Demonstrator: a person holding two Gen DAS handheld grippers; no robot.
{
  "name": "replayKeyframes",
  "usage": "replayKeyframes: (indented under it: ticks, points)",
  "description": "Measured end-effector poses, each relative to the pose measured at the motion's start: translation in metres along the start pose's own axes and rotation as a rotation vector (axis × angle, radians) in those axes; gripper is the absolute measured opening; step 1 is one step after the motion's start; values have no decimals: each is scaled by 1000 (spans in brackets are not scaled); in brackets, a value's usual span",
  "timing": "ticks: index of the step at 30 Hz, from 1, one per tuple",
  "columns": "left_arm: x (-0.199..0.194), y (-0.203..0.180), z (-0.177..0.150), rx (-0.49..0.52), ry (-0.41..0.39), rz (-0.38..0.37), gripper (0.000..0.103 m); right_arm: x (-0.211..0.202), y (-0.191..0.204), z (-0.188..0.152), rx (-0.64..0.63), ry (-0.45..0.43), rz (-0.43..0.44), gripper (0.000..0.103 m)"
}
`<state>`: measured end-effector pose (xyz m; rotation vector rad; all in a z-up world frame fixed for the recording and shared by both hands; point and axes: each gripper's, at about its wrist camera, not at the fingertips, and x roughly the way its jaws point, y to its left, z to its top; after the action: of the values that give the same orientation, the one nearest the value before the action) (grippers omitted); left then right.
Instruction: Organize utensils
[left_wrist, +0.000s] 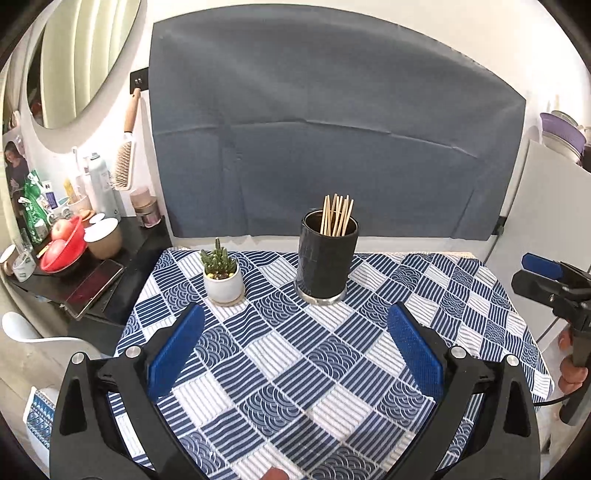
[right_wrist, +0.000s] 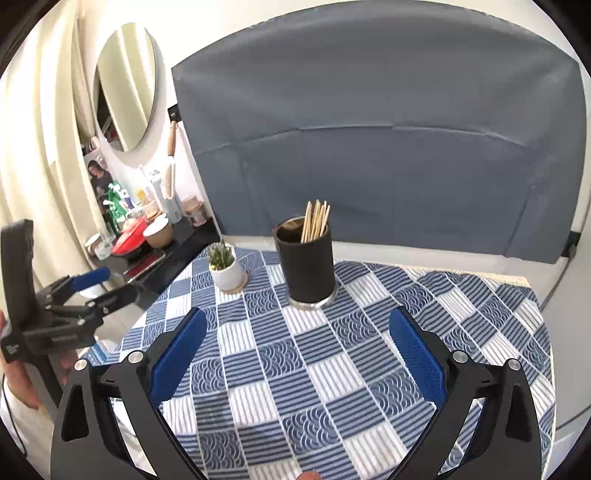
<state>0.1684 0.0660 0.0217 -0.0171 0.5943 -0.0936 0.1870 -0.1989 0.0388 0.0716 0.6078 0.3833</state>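
Each fisheye view looks forward and somewhat downward along its own claw, whose two blue pads fill the lower corners. The left wrist view sits above the near edge of the counter (left_wrist: 480, 295), facing the black chopstick holder (left_wrist: 327, 258) near frame centre, with the right claw (left_wrist: 539, 273) at the right edge. The right wrist view faces the same holder (right_wrist: 306, 266), with the left claw (right_wrist: 99, 286) at its left edge. Both share the checked cloth, potted succulent (left_wrist: 221, 273) and grey backdrop.
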Motion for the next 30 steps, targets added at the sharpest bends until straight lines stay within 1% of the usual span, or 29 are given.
replayKeyframes:
  ticks: [3,5,7,9,11,12,14,19,22,24,28,30]
  points:
    - [-14,-6,-10,10,26,12,97,-14,8,-11,-4,-7,-15,95]
    - [-22,-11,-19,12,39,-18,97,-24,12,-19,1,-9,-32,95]
    - [-30,-16,-27,22,42,-14,97,-34,16,-27,14,-14,-30,95]
    - [-39,-22,-34,51,34,12,97,-40,17,-33,29,-12,-30,95]
    - [-50,-31,-40,83,16,68,97,-47,20,-41,40,1,-36,95]
    - [-55,-34,-42,90,22,90,97,-51,21,-45,42,7,-39,95]
    - [-63,-37,-42,84,30,107,97,-57,24,-51,52,17,-45,95]
    - [-84,-43,-40,57,6,134,97,-71,30,-55,57,26,-78,95]
    - [-90,-46,-38,56,12,148,97,-77,31,-53,69,31,-71,95]
    - [-92,-48,-38,57,17,164,97,-80,31,-52,82,34,-69,95]
    - [-90,-49,-40,36,53,148,97,-82,32,-52,111,39,-52,95]
    - [-89,-50,-40,42,56,154,97,-83,35,-53,98,36,-57,95]
